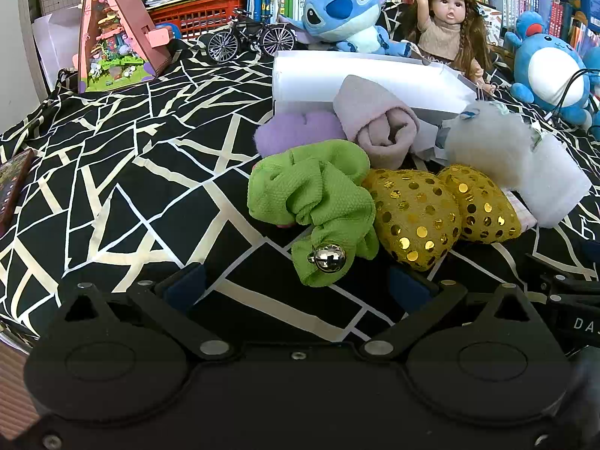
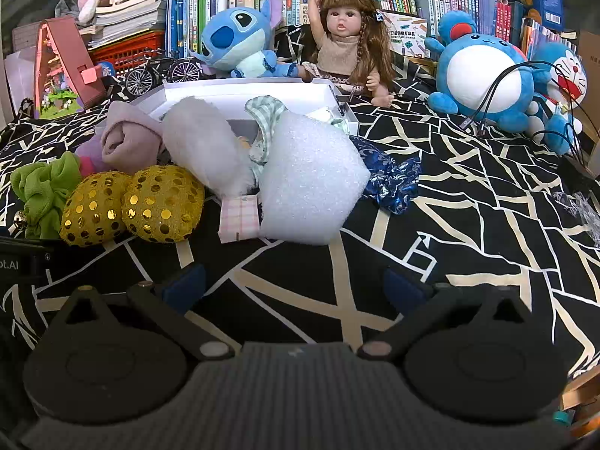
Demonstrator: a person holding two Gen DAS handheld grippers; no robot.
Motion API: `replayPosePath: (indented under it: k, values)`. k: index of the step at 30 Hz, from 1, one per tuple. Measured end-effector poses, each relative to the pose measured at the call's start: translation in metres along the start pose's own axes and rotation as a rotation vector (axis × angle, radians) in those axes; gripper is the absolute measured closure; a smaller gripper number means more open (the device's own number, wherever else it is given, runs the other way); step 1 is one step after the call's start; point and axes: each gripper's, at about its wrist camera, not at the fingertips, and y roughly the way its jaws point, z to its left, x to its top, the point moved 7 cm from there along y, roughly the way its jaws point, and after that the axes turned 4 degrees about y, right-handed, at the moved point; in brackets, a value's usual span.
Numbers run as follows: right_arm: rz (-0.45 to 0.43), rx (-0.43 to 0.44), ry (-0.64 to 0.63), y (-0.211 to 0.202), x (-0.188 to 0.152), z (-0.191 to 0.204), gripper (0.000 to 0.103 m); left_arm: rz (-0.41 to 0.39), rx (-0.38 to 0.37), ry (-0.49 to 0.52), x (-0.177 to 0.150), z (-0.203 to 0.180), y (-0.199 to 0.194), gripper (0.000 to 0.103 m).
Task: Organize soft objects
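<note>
A pile of soft things lies on the black-and-white cloth before a white box (image 1: 360, 75) (image 2: 240, 93). It holds a green scrunchie with a silver bell (image 1: 315, 206) (image 2: 45, 191), two gold sequin pouches (image 1: 416, 213) (image 2: 161, 202), a rolled grey cloth (image 1: 375, 120) (image 2: 127, 138), a purple fluffy piece (image 1: 296, 131), a grey furry piece (image 1: 487, 138) (image 2: 202, 146), a white foam block (image 1: 555, 183) (image 2: 311, 183) and a blue scrunchie (image 2: 390, 176). My left gripper (image 1: 300, 288) is open, just short of the green scrunchie. My right gripper (image 2: 296, 285) is open, just short of the foam block.
A Stitch plush (image 1: 345, 11) (image 2: 240, 41), a doll (image 1: 450, 18) (image 2: 345, 41), blue plush toys (image 2: 483, 75), a toy bicycle (image 1: 251, 37) and a pink toy house (image 1: 116, 33) stand behind the box, before bookshelves. Cables (image 2: 506, 86) hang at right.
</note>
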Motion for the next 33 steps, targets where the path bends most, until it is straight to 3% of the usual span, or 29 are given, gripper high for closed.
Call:
replayPosePath:
  k: [26,33]
  values:
    - [0.000,-0.002,0.004,-0.0012,0.0000,0.0011,0.000,-0.002,0.004,0.006,0.0005,0.0008,-0.0034,0.000]
    - [-0.041,0.006,0.008,-0.0017,-0.0029,-0.0014,0.000,-0.007,-0.005,0.015,-0.0016,0.0008,-0.0015,0.000]
